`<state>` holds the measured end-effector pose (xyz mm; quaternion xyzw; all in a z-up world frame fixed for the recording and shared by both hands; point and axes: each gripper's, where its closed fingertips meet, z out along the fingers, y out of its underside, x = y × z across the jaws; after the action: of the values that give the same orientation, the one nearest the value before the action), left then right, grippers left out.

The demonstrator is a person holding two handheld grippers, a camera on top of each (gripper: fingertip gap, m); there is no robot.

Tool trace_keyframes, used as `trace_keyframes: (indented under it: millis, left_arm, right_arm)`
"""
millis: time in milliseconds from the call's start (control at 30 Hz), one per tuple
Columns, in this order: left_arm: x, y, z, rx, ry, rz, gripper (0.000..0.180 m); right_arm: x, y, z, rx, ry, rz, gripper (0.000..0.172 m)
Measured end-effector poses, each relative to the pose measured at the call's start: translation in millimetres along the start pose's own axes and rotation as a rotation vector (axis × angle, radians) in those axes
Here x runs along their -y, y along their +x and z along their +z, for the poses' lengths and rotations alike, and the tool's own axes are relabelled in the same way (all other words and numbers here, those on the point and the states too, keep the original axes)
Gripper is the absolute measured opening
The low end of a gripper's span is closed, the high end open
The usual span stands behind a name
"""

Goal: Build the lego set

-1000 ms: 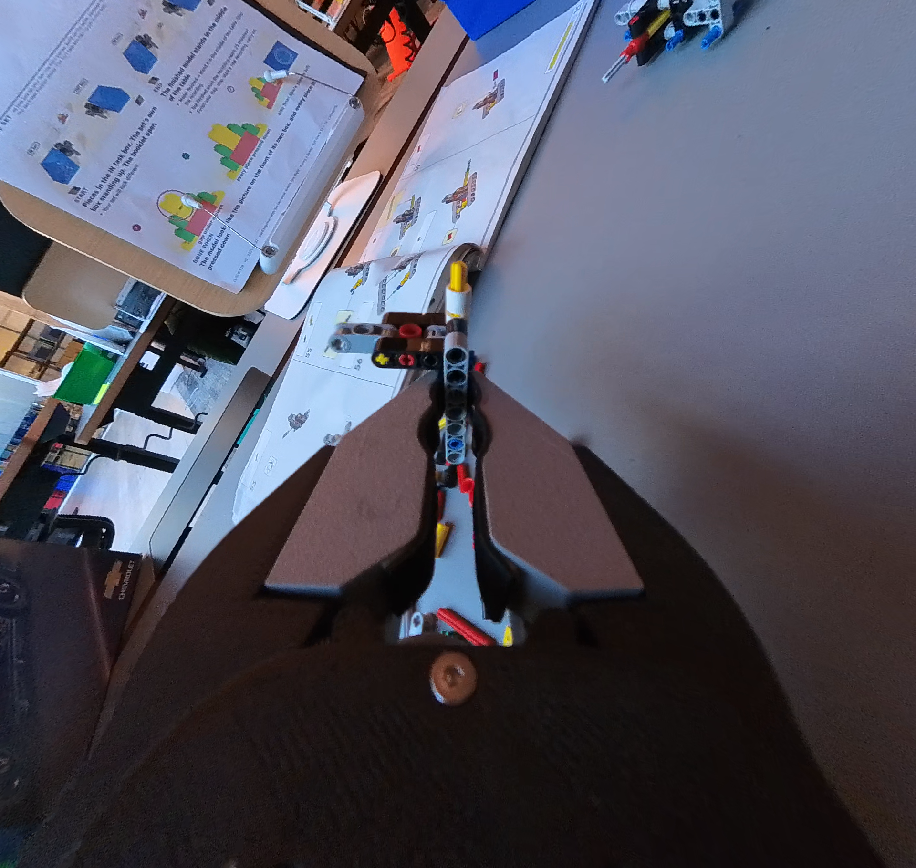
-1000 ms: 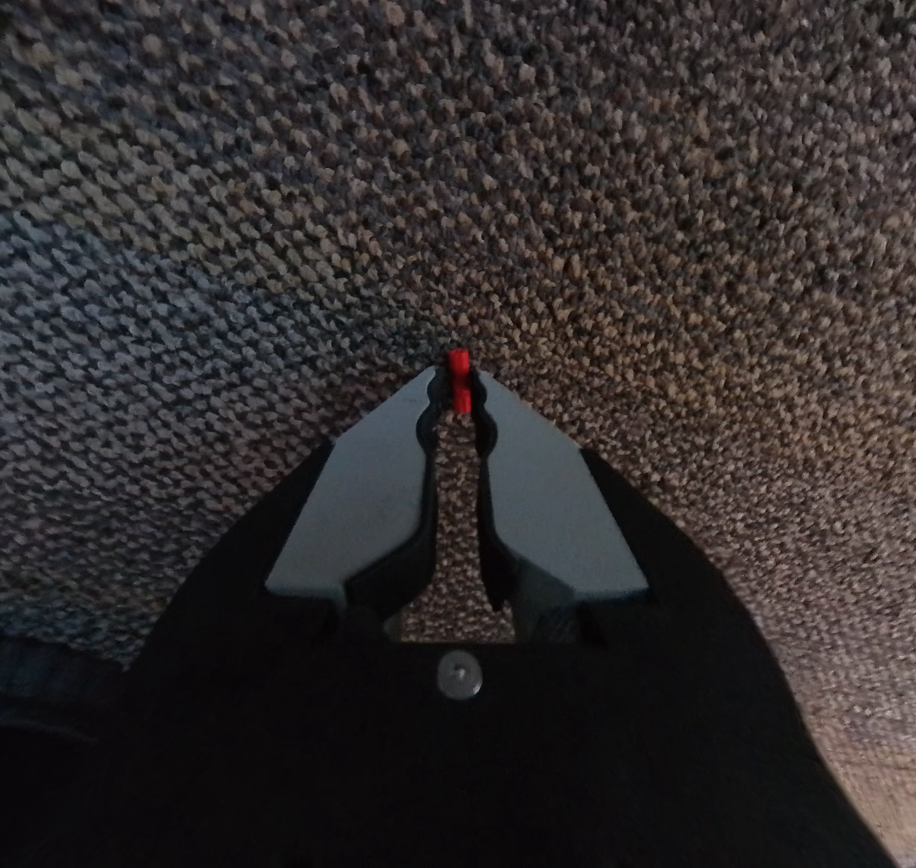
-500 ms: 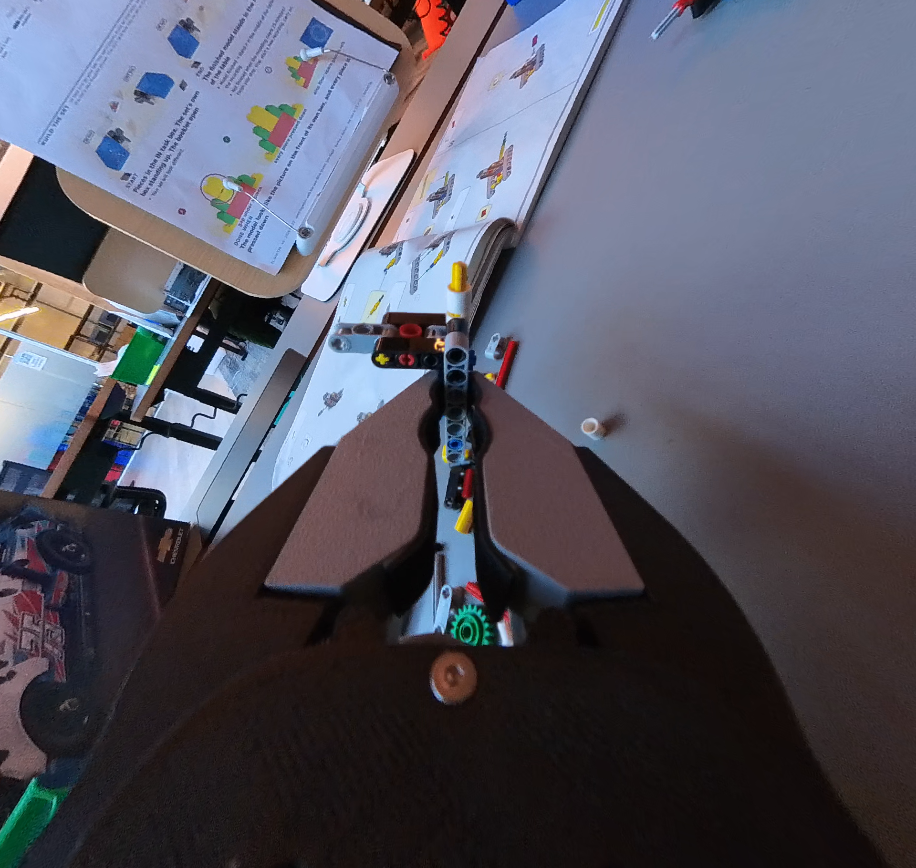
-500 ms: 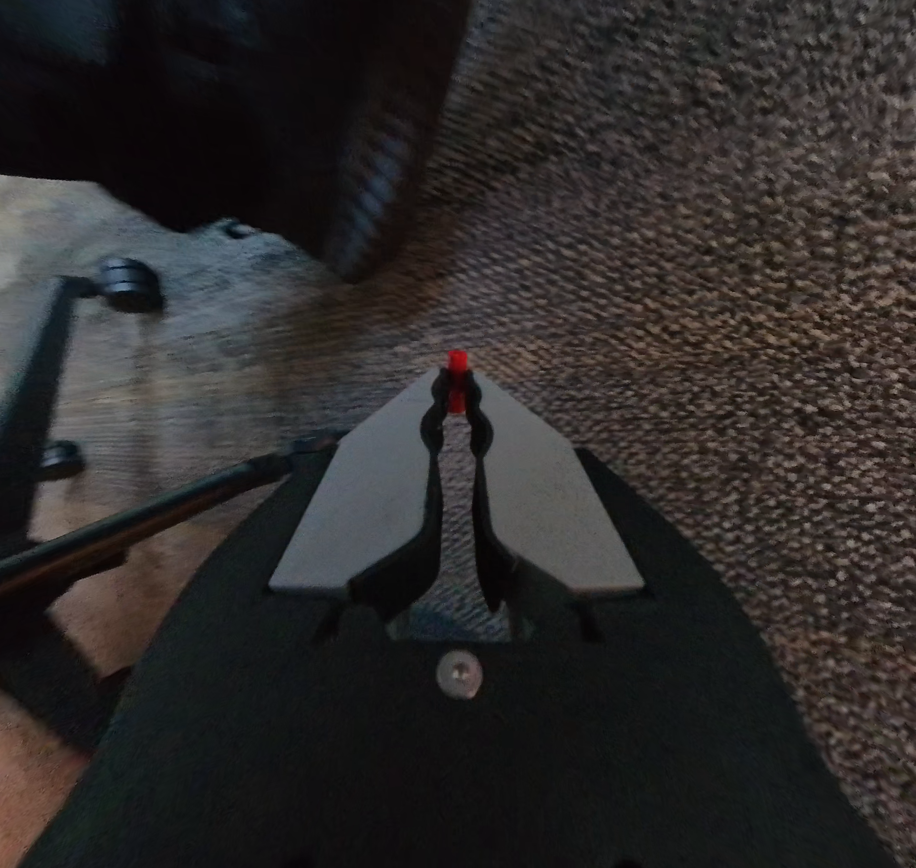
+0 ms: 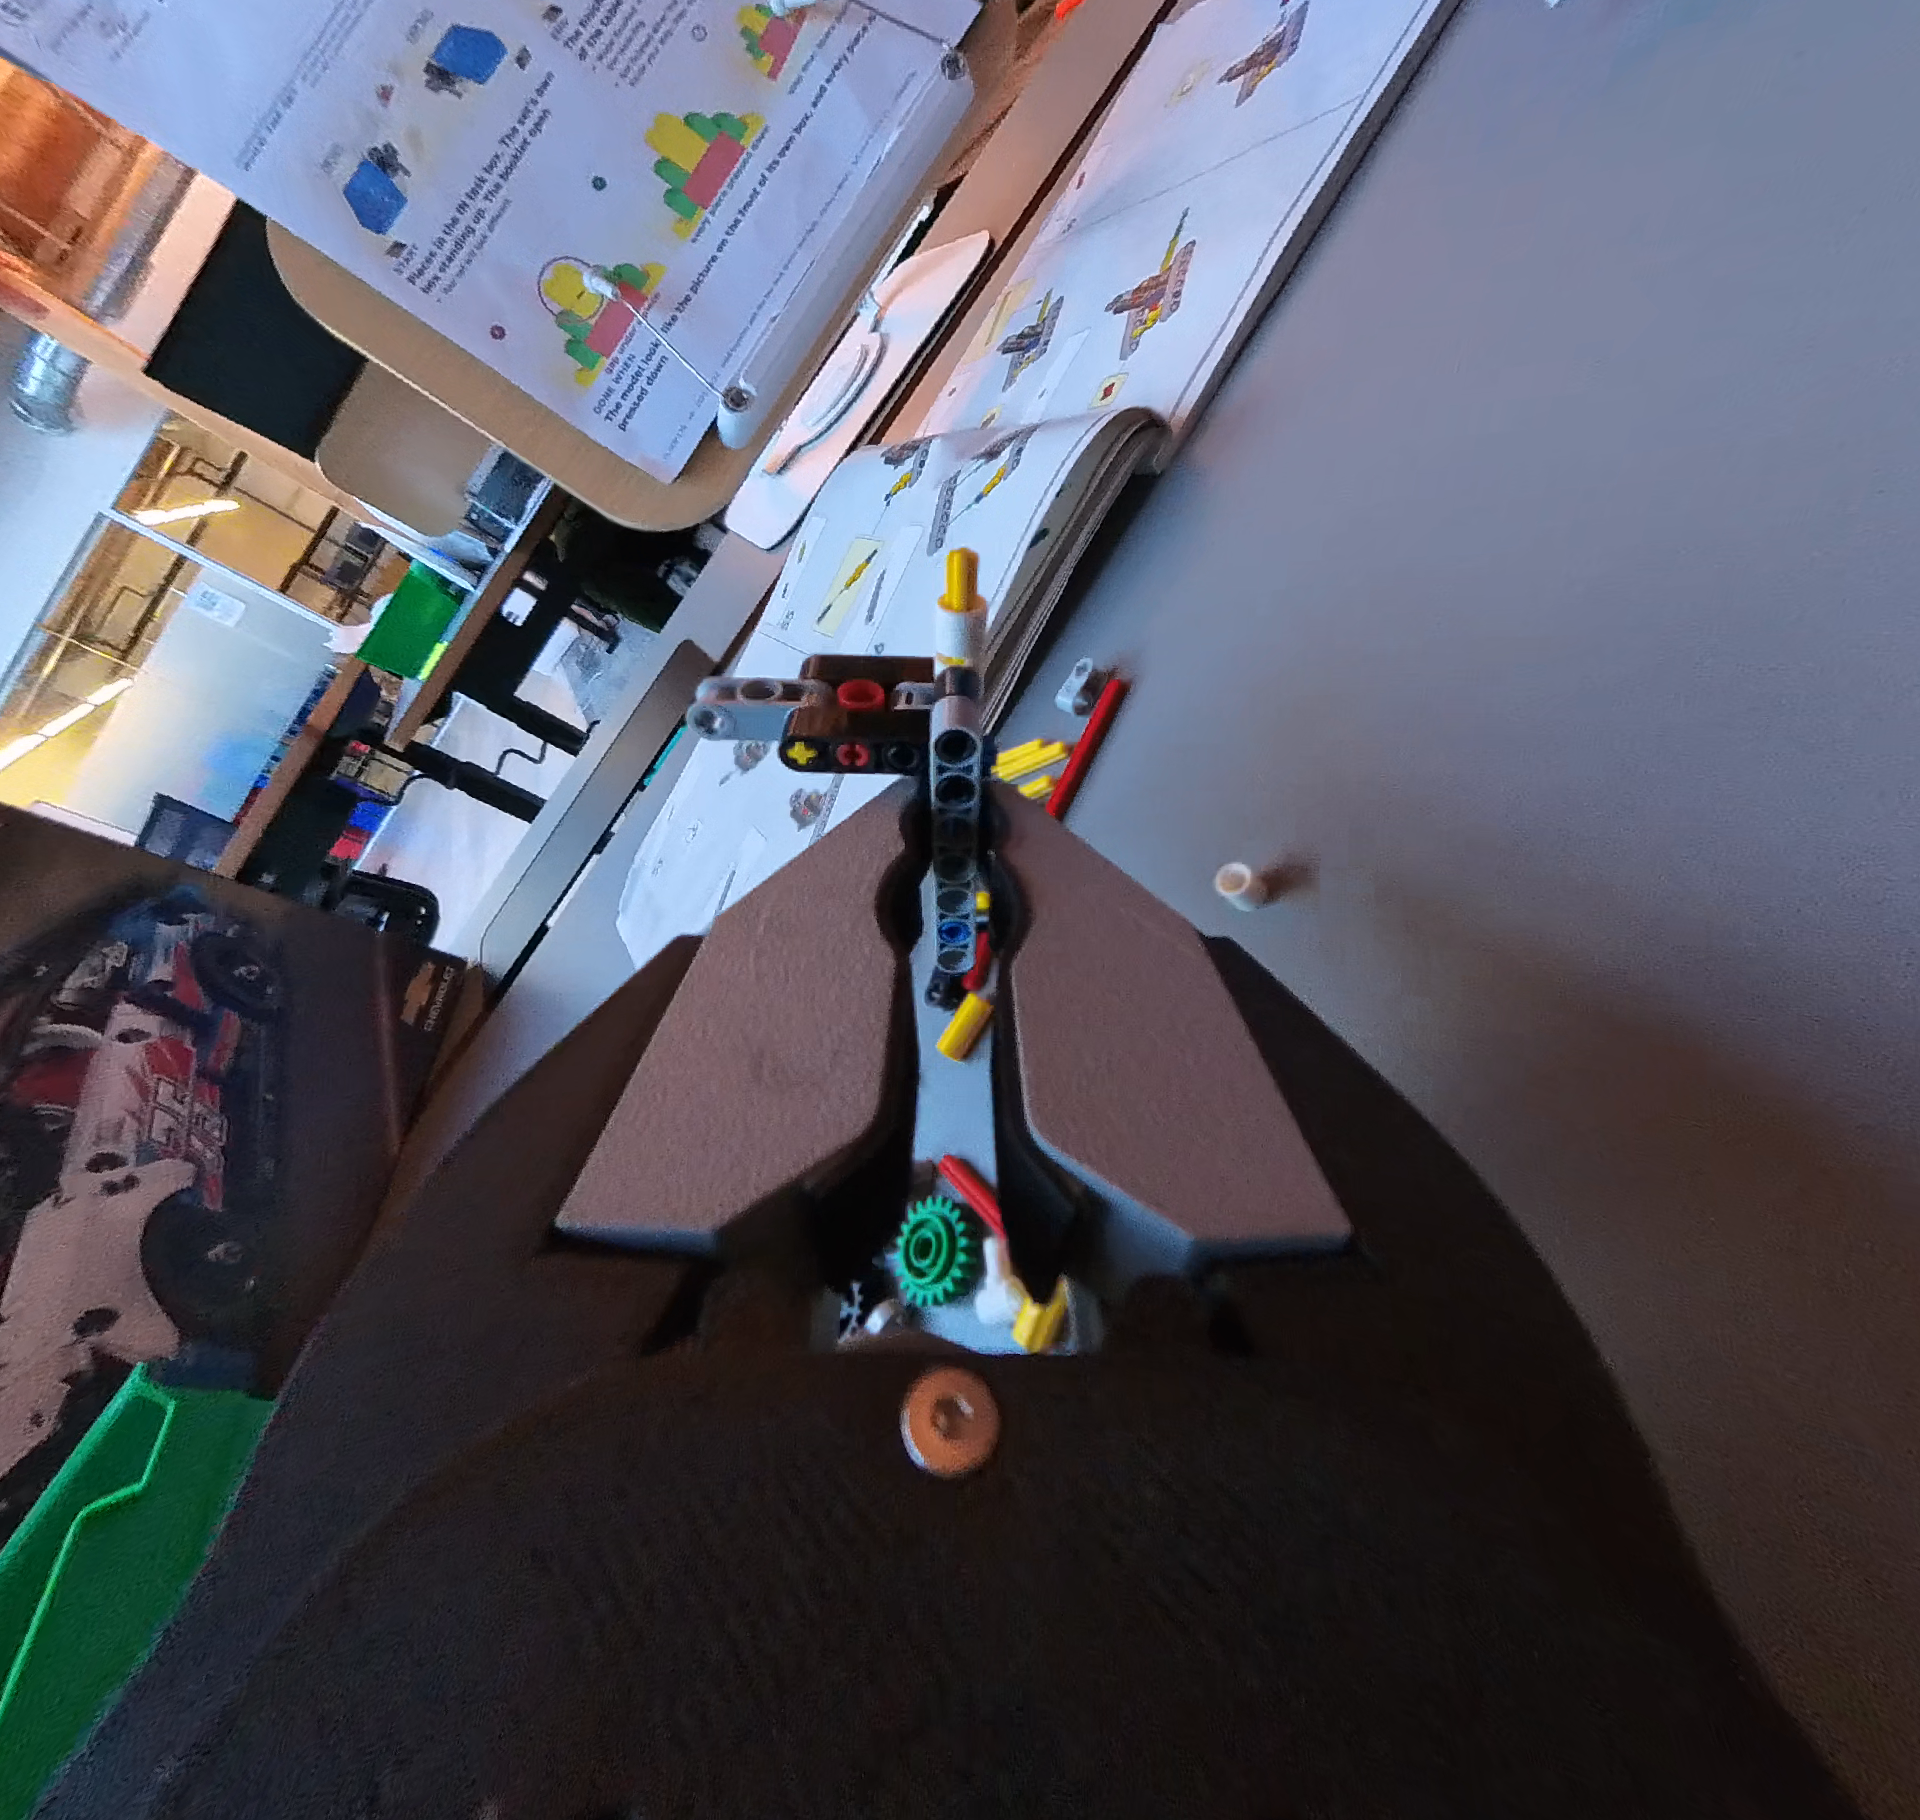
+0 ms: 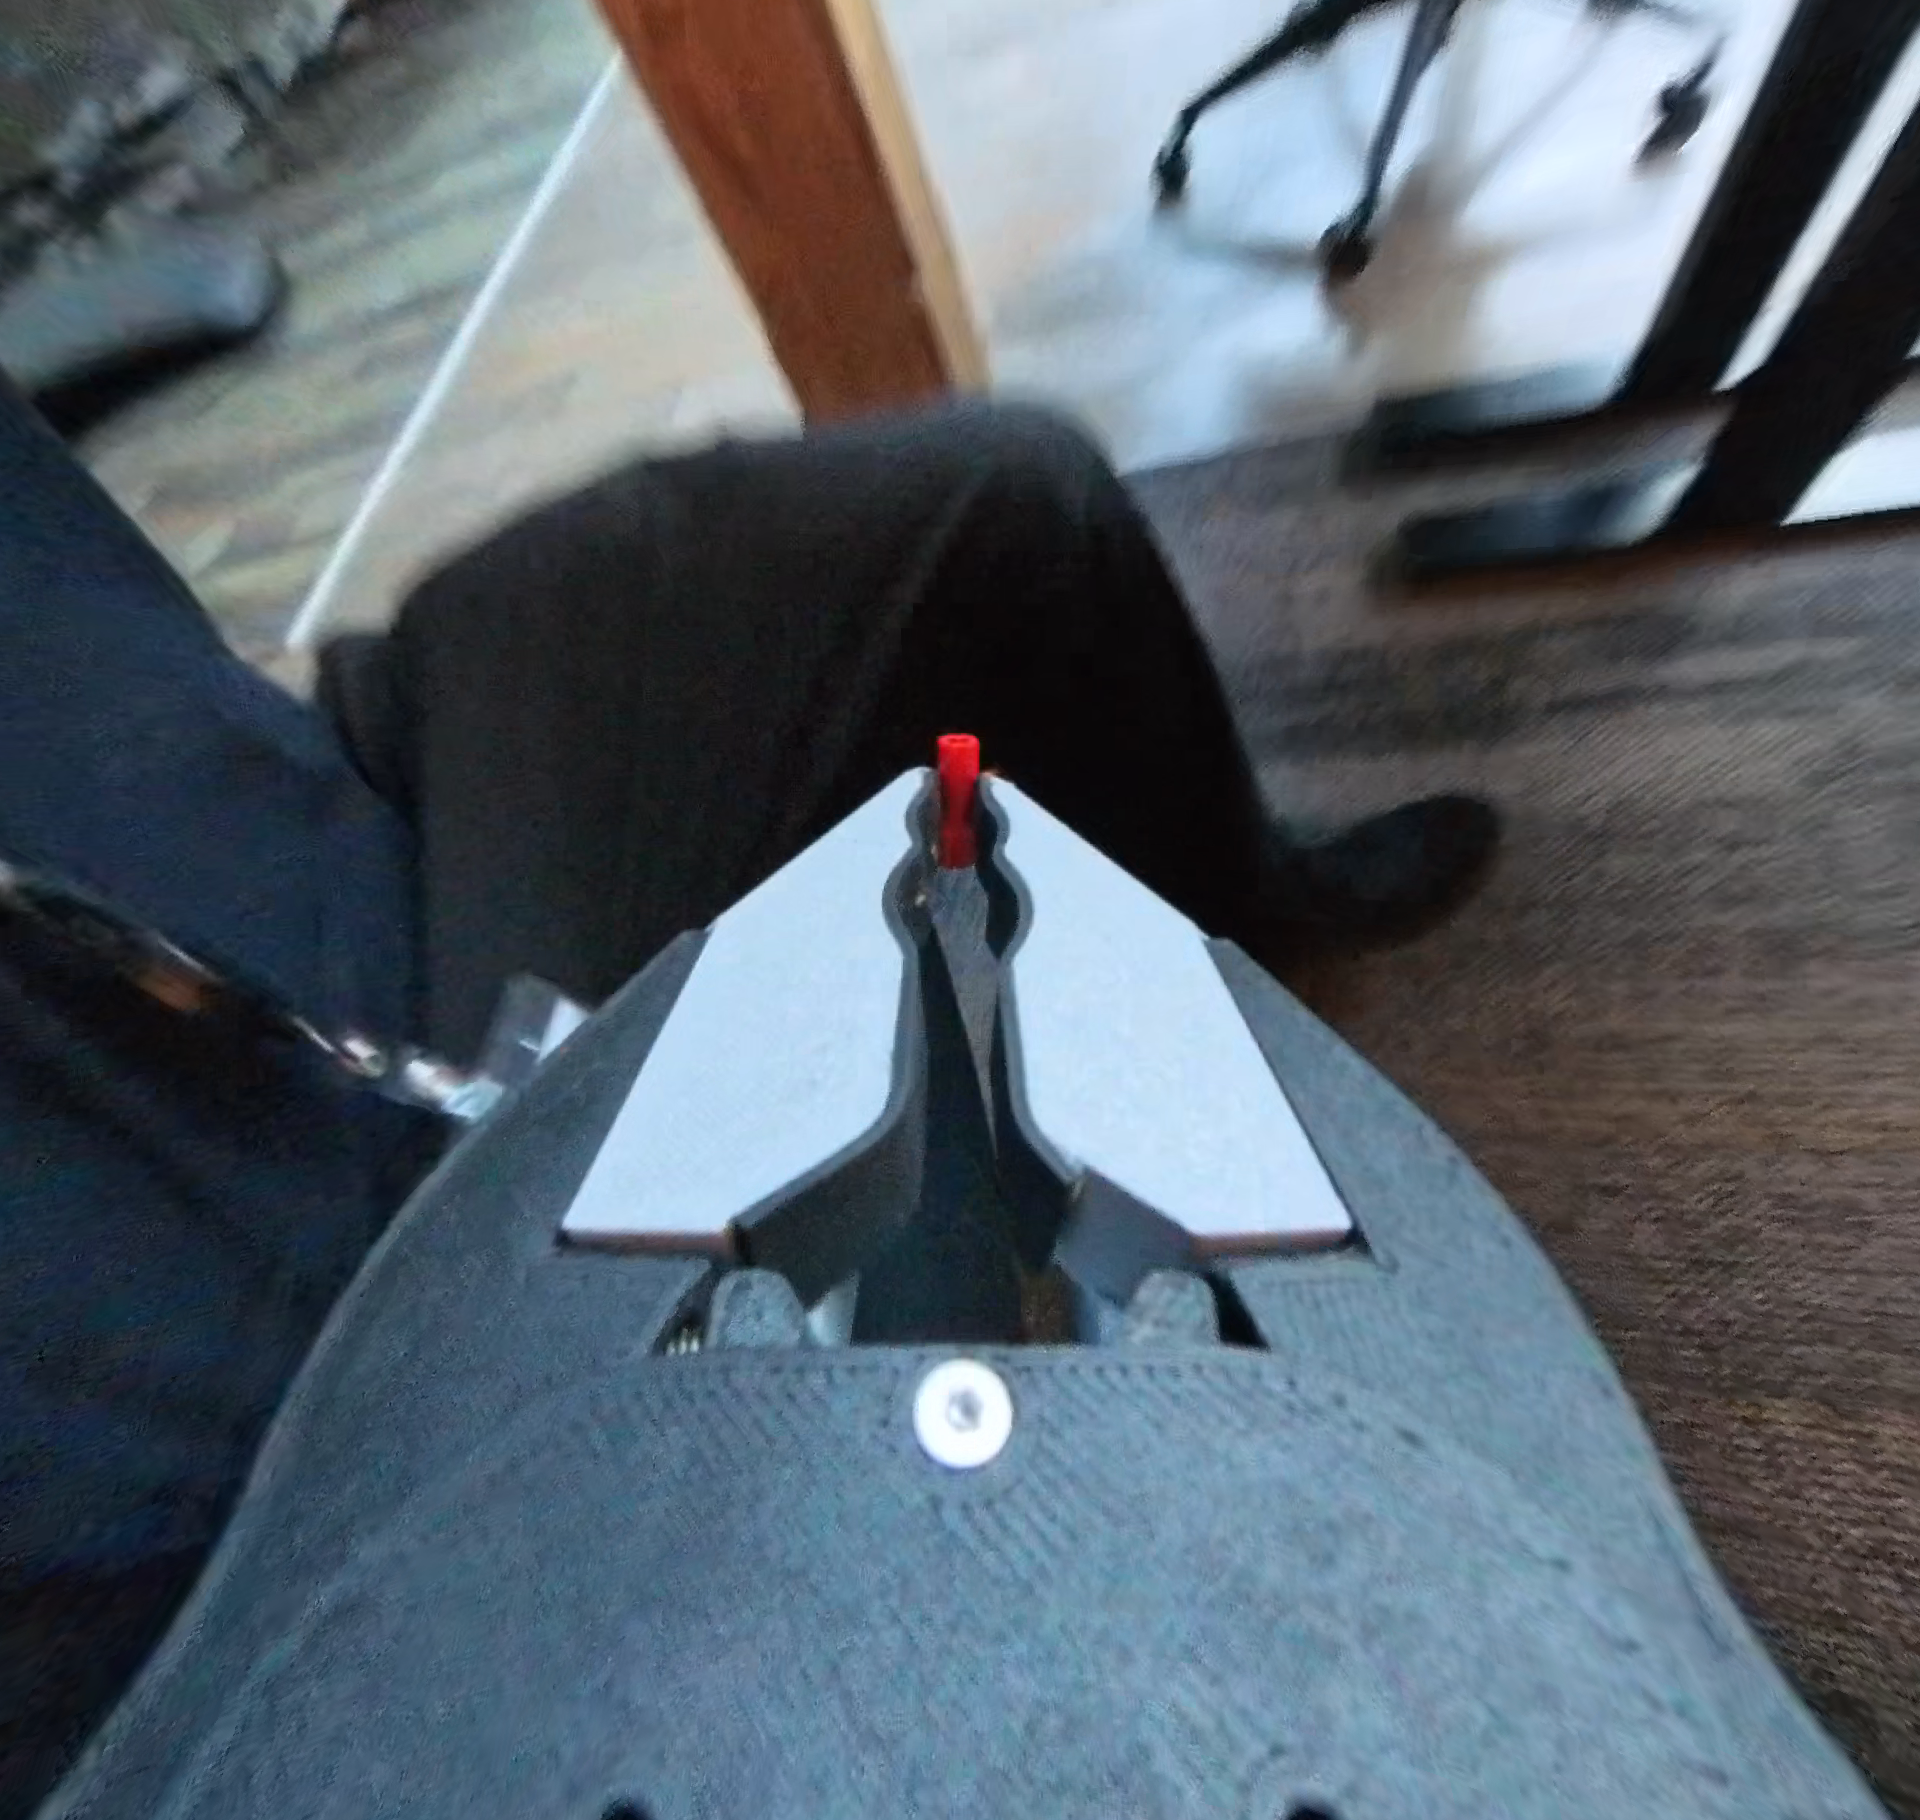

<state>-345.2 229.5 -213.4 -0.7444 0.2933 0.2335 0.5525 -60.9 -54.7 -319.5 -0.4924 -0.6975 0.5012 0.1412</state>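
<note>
Between my left gripper's [image 5: 961,814] closed tips sits a grey holed beam [image 5: 958,804], its crosspiece clear ahead above the bench [image 5: 1558,627]. My right gripper [image 6: 958,814] pinches a red pin [image 6: 956,794] endwise, tip protruding, probably ready for insertion.

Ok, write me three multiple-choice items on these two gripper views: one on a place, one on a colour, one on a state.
1. Where does the open instruction booklet lie?
A. on the grey table
B. on the carpet
C. on a chair

2. What colour is the small peg at the right gripper's tips?
A. yellow
B. red
C. blue

3. How is the left gripper?
A. wide open, nothing between its fingers
B. closed on a grey beam with holes
C. lying flat on the booklet

Answers:
1 A, the booklet rests on the grey table.
2 B, the peg is bright red.
3 B, both fingers press the grey beam of the small brick assembly.
</note>
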Motion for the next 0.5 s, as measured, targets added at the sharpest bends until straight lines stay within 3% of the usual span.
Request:
trace_keyframes:
  millis: [133, 267, 367, 500]
  left_arm:
    - [17, 11, -7, -0.052, 0.063, -0.054, 0.004]
    - [33, 17, -14, -0.147, 0.151, -0.137, 0.004]
    - [48, 24, -19, -0.217, 0.211, -0.189, 0.005]
    - [67, 31, -24, -0.302, 0.264, -0.290, 0.005]
  right_arm:
    - [98, 23, -94, -0.247, 0.201, -0.081, 0.002]
    - [145, 97, -164, -0.400, 0.336, -0.051, 0.002]
    - [161, 162, -179, -0.417, 0.374, -0.025, 0.002]
    - [150, 234, -145, -0.286, 0.159, 0.061, 0.002]
